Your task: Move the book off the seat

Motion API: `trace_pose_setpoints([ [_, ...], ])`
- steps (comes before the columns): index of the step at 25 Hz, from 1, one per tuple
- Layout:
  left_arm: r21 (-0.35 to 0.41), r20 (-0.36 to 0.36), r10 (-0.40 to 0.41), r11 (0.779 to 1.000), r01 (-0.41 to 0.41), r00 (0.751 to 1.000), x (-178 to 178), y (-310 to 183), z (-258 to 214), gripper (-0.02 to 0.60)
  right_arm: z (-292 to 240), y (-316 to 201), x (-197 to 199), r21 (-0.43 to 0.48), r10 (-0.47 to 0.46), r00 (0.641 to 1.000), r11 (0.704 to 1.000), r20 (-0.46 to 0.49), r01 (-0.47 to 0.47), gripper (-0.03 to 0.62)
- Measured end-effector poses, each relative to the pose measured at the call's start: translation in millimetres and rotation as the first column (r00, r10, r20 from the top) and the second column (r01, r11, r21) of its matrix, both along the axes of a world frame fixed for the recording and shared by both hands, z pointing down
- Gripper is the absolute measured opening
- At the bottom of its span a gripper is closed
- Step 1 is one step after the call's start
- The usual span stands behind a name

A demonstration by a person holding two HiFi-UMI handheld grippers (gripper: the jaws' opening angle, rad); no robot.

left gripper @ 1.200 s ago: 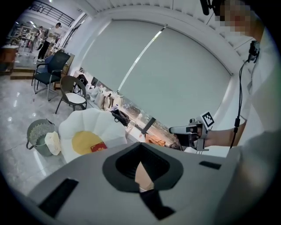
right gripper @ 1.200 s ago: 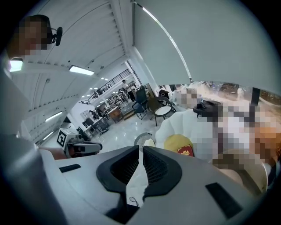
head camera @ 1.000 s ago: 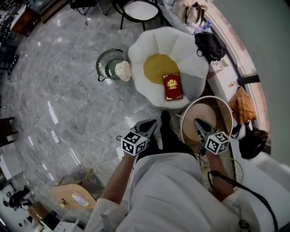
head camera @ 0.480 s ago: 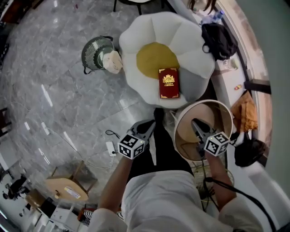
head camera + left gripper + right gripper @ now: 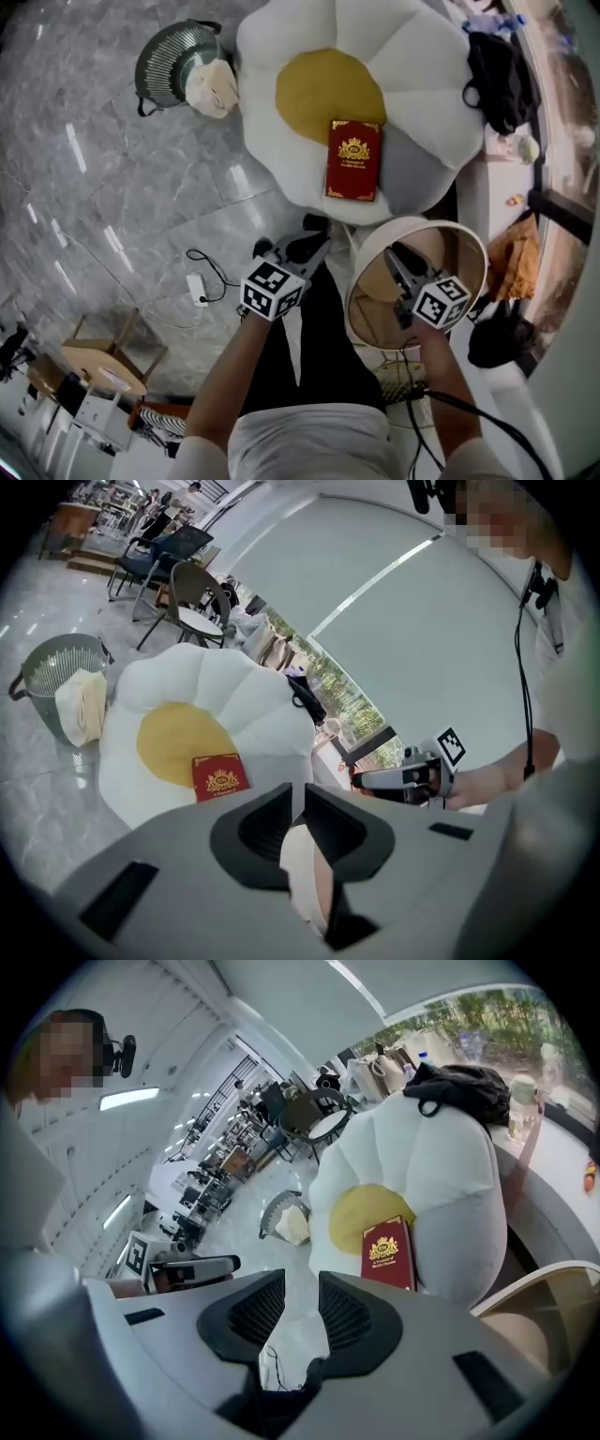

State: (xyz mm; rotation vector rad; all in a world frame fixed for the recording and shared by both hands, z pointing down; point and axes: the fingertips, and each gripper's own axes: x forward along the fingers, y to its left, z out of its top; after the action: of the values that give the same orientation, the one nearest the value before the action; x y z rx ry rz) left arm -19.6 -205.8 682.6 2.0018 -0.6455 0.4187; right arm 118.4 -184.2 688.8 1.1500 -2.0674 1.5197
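A dark red book (image 5: 353, 159) with a gold crest lies flat on the flower-shaped seat (image 5: 281, 56), half on its yellow middle and half on a white petal. The book also shows in the left gripper view (image 5: 220, 776) and the right gripper view (image 5: 387, 1252). My left gripper (image 5: 305, 246) hovers short of the seat's near edge; its jaws (image 5: 298, 794) have just been opening to a narrow slit with nothing between them. My right gripper (image 5: 394, 258) hangs over a round table, its jaws (image 5: 302, 1283) also just opening, a clear gap and nothing in it.
A round white-rimmed wooden table (image 5: 367, 272) stands under my right gripper, close to the seat. A grey-green wire basket (image 5: 169, 70) with a cloth sits left of the seat. A black bag (image 5: 497, 66) lies at the right. A cable and plug (image 5: 197, 286) lie on the marble floor.
The seat and book have come nearer and larger in the head view as both grippers moved toward them. The right jaws have parted.
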Motion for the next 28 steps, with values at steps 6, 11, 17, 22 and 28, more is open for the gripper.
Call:
trace_pose_setpoints([
  [6, -0.036, 0.013, 0.009, 0.999, -0.009, 1.000, 20.8, -14.2, 87.0, 0.082, 86.5, -8.6, -2.9, -0.047, -0.072, 0.997, 0.996, -0.019, 0.071, 0.137],
  [11, -0.083, 0.016, -0.005, 0.997, 0.006, 1.000, 27.7, -12.7, 157.9, 0.087, 148.0, -27.1, 0.4, -0.058, -0.135, 0.988, 0.990, -0.068, 0.131, 0.150],
  [17, -0.161, 0.054, -0.010, 0.987, 0.018, 0.998, 30.4, -5.2, 240.8, 0.094, 218.7, -53.4, 10.8, -0.070, -0.178, 0.975, 0.983, -0.134, 0.170, 0.166],
  [22, -0.212, 0.086, -0.010, 0.977, 0.028, 0.996, 32.8, -6.4, 293.0, 0.094, 275.6, -63.2, 24.5, -0.139, -0.170, 0.969, 0.979, -0.182, 0.146, 0.189],
  [28, -0.267, 0.104, -0.018, 0.963, 0.045, 0.994, 36.6, -16.5, 336.6, 0.145, 315.2, -60.0, 36.1, -0.204, -0.211, 0.940, 0.966, -0.269, 0.159, 0.212],
])
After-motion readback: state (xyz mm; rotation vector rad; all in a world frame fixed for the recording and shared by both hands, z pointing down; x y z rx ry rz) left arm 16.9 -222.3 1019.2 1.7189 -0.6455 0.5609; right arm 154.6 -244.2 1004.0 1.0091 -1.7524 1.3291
